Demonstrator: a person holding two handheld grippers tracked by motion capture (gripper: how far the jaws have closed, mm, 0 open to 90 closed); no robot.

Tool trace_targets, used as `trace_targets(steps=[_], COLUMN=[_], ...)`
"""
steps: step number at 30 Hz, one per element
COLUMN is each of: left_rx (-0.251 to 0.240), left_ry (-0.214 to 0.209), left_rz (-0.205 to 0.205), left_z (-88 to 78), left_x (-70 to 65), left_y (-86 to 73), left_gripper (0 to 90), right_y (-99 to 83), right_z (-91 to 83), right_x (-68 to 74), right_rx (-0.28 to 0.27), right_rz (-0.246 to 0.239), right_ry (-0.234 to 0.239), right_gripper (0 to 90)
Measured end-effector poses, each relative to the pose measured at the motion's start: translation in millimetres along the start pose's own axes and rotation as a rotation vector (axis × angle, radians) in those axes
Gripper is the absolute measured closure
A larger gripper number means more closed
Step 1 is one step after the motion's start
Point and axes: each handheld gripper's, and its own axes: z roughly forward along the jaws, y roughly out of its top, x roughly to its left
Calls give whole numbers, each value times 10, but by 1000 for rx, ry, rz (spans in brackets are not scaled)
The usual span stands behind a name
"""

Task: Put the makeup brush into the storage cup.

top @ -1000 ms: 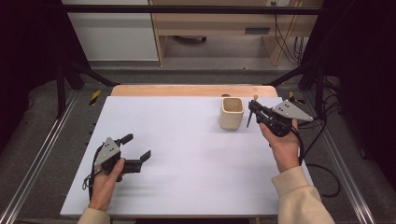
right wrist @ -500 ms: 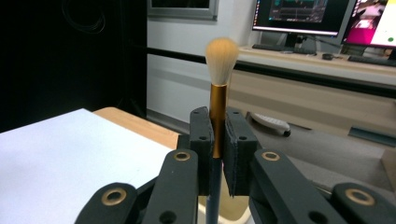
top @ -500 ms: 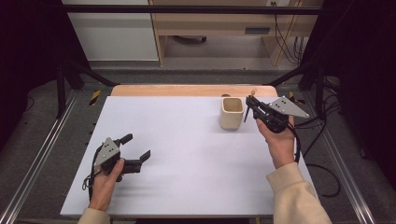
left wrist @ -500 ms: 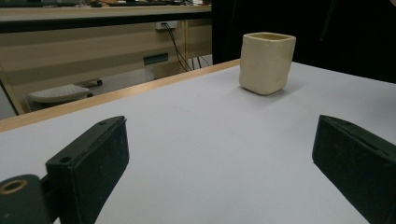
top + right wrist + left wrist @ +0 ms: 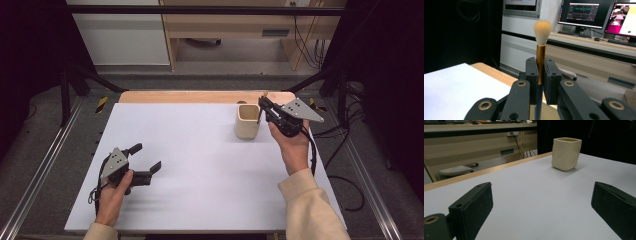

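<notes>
A cream square cup [image 5: 247,120] [image 5: 566,153] stands upright on the white table top [image 5: 200,165], toward the back right. Just right of the cup, my right gripper [image 5: 261,108] [image 5: 541,77] is shut on a make-up brush [image 5: 540,57], which has a gold ferrule, a pale bristle tuft at the top and a dark handle running down between the pads. The brush stands upright, beside the cup's right rim. My left gripper [image 5: 147,157] [image 5: 541,207] rests low over the front left of the table, open, with nothing between its fingers [image 5: 471,206].
A wooden strip [image 5: 200,96] runs along the table's far edge. Metal rails [image 5: 45,165] flank both sides. Cables [image 5: 345,180] lie on the floor at the right. A desk with monitors [image 5: 584,12] stands beyond the table.
My right hand has carried the brush a little left and toward the cup's rim. The left hand has stayed where it was.
</notes>
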Motion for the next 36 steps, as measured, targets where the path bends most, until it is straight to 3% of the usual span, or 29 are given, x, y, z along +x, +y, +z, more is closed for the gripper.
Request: trace_targets(steps=[18, 27, 36], left_rx=[-5, -26, -15], left_ry=[10, 43, 33], left_rz=[-1, -31, -19], left_z=[-16, -75, -45], left_x=[17, 103, 73], left_y=[1, -5, -11], left_gripper=[32, 32, 32], right_y=[-77, -99, -146], right_z=[98, 125, 189], right_x=[-110, -141, -197], right_rx=[-34, -69, -74], right_rz=[33, 34, 54], right_ry=[-27, -43, -61], right_gripper=[837, 837, 837])
